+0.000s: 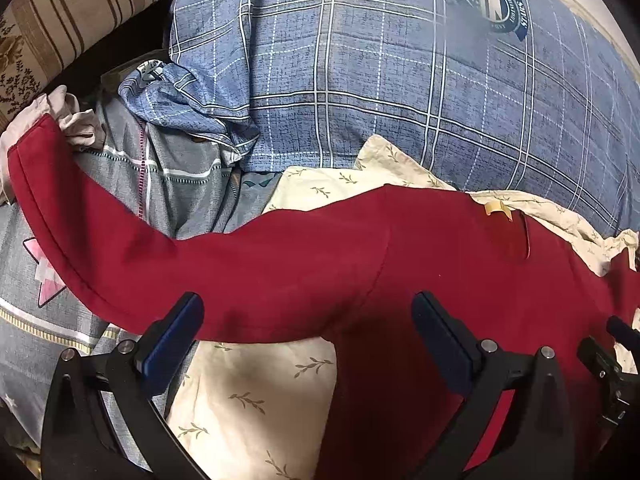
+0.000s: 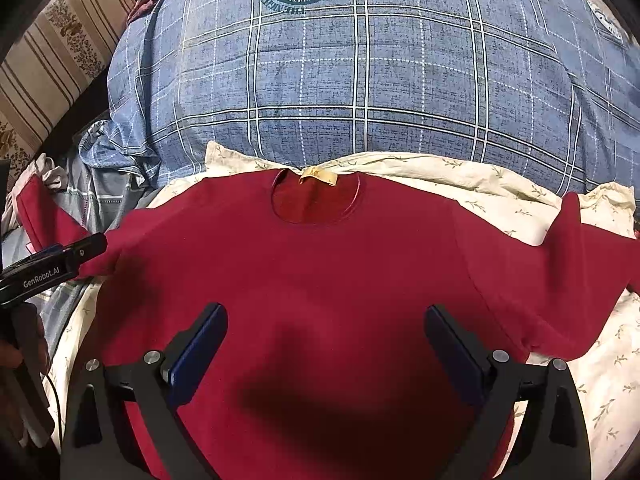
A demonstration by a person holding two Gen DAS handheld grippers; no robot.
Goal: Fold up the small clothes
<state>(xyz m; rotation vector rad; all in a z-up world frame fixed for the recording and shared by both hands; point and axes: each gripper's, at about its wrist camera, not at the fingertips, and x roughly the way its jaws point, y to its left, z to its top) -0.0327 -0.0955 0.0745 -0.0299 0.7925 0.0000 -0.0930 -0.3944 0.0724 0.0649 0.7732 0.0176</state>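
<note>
A dark red long-sleeved top point(image 2: 312, 264) lies flat, front up, on a cream leaf-print sheet point(image 2: 500, 196), its neck hole and tan label point(image 2: 319, 176) at the far side. My right gripper point(image 2: 326, 320) is open and empty, hovering over the top's chest. My left gripper point(image 1: 308, 312) is open and empty over the top's left sleeve point(image 1: 132, 252), which stretches away to the left. The left gripper's tip also shows at the left edge of the right wrist view point(image 2: 76, 254). The right sleeve point(image 2: 560, 260) lies spread to the right.
A large blue plaid pillow point(image 2: 360, 80) with a round emblem lies behind the top. Grey patterned bedding point(image 1: 168, 176) is bunched at the left. A striped beige sofa back point(image 2: 52, 60) stands at the far left.
</note>
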